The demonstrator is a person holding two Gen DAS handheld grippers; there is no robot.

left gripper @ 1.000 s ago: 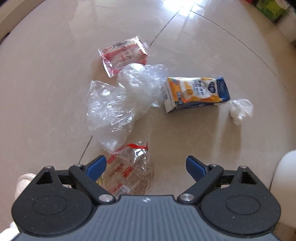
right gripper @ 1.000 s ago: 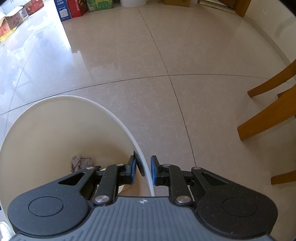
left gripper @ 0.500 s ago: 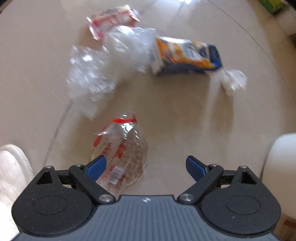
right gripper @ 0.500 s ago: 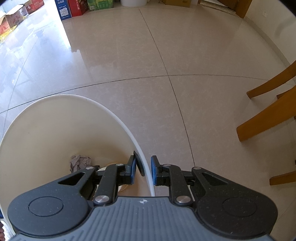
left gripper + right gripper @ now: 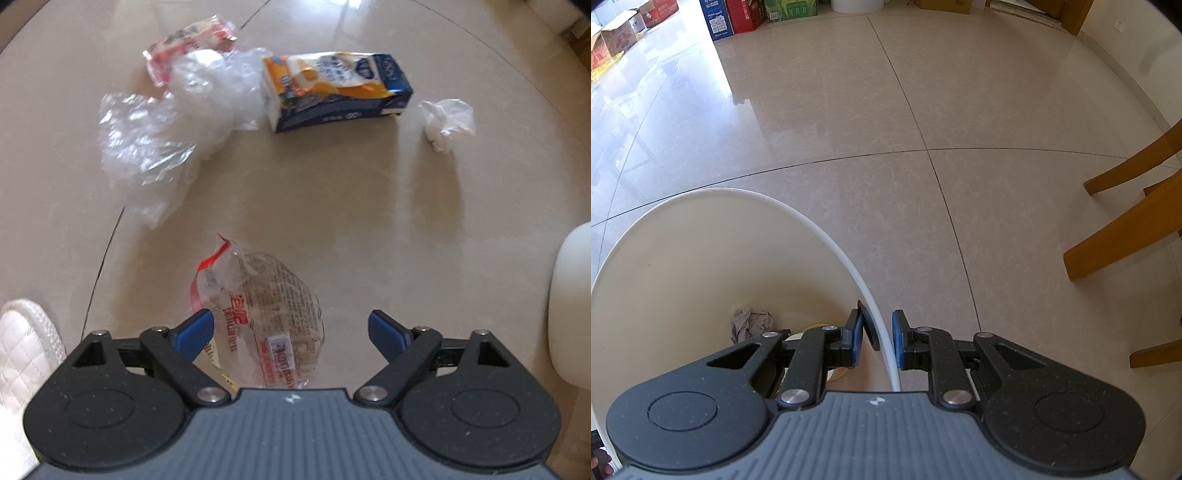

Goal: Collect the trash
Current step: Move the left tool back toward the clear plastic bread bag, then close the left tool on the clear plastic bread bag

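So we've got the left gripper [image 5: 290, 328] pointing pretty much straight down over the floor [image 5: 332, 206], jaws wide but starting to close, and the clear snack wrapper [image 5: 258, 317] with the red print sits between them. The pads aren't pressing on it yet, so nothing's actually held.

The rest of the trash is farther out: a crumpled clear plastic bag [image 5: 159, 136], a red-and-white packet [image 5: 184, 44] behind it, the flattened orange-and-blue carton [image 5: 336, 88], and a white tissue wad [image 5: 447, 122] off to the side.

Meanwhile the right gripper [image 5: 881, 339] is pinched tight on the rim of the white bin [image 5: 827, 229], keeping it steady. There's already a brownish paper ball [image 5: 751, 323] in the bottom.

Tips for this grab, as we see it: the wrapper is thin and lies nearly flat, so we'd get the tips right down to the tile before squeezing. It also sits off-center toward one finger, so we'd nudge sideways first. Close slowly, since film like this probably slides out.
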